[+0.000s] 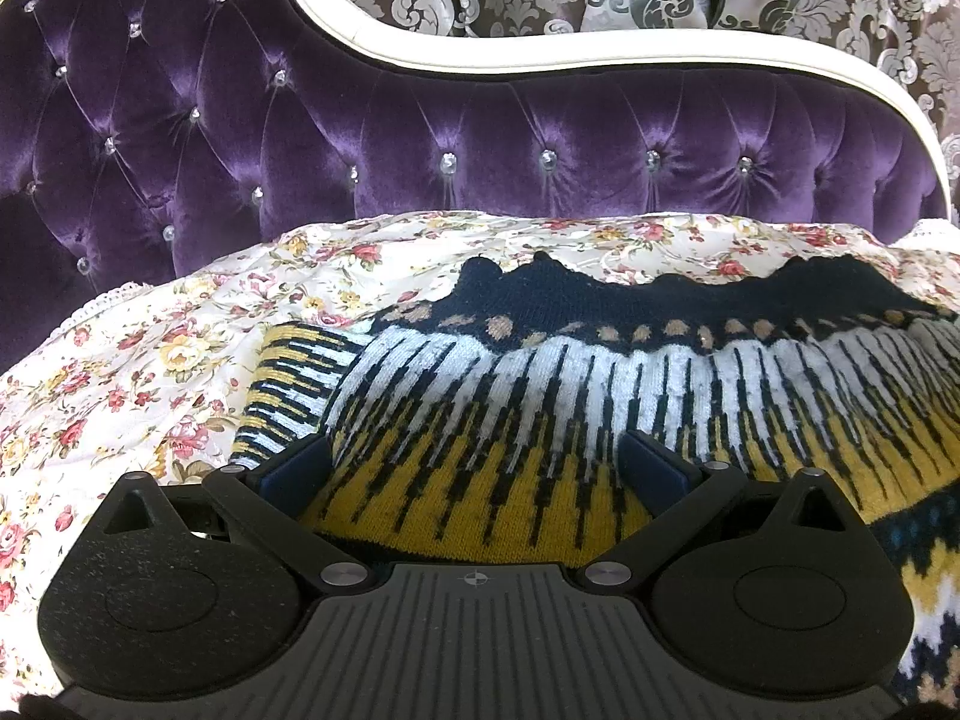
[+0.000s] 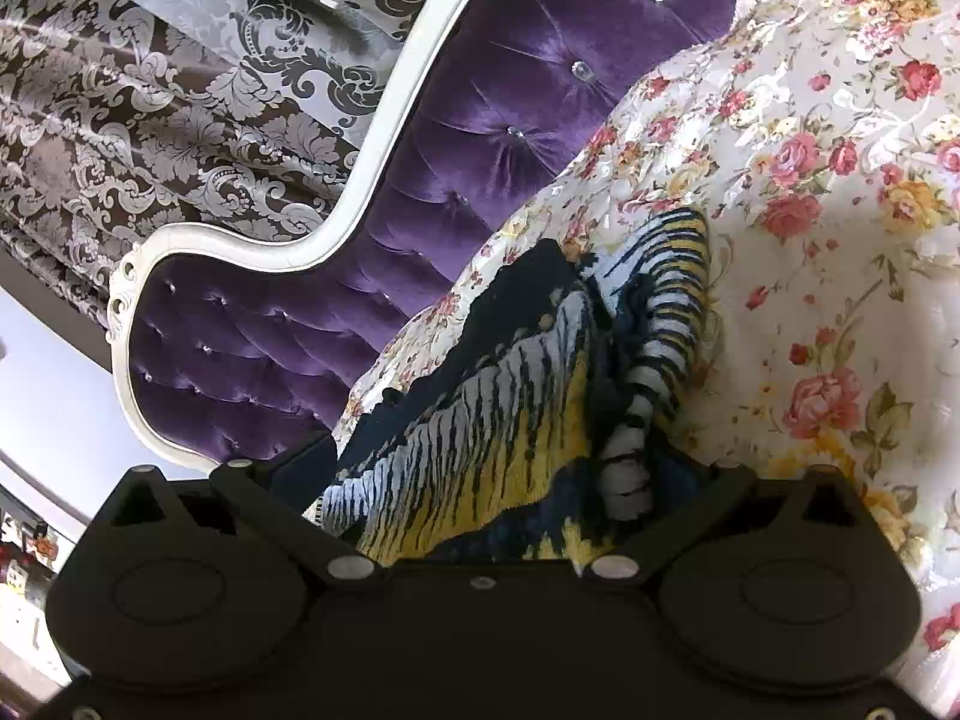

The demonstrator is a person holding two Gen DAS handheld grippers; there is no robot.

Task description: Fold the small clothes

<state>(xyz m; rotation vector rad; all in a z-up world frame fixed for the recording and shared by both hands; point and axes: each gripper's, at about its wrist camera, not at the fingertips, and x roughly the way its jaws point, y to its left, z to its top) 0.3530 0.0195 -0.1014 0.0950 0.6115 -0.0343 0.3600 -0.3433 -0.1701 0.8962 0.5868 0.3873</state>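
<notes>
A knitted sweater (image 1: 570, 396) with navy, white and yellow stripe pattern lies on a floral bedspread (image 1: 150, 360). My left gripper (image 1: 480, 468) is open, its blue-padded fingers (image 1: 651, 468) spread wide over the yellow band of the sweater. In the right wrist view the sweater (image 2: 492, 432) is bunched and folded, with a striped sleeve (image 2: 654, 324) lying beside the body. My right gripper (image 2: 498, 480) is open, with sweater fabric filling the space between its fingers; the fingertips are mostly hidden by the cloth.
A purple tufted velvet headboard (image 1: 420, 138) with a white frame (image 1: 540, 54) stands behind the bedspread. Patterned damask curtains (image 2: 150, 90) hang beyond it. Floral bedspread (image 2: 810, 210) extends to the right of the sweater.
</notes>
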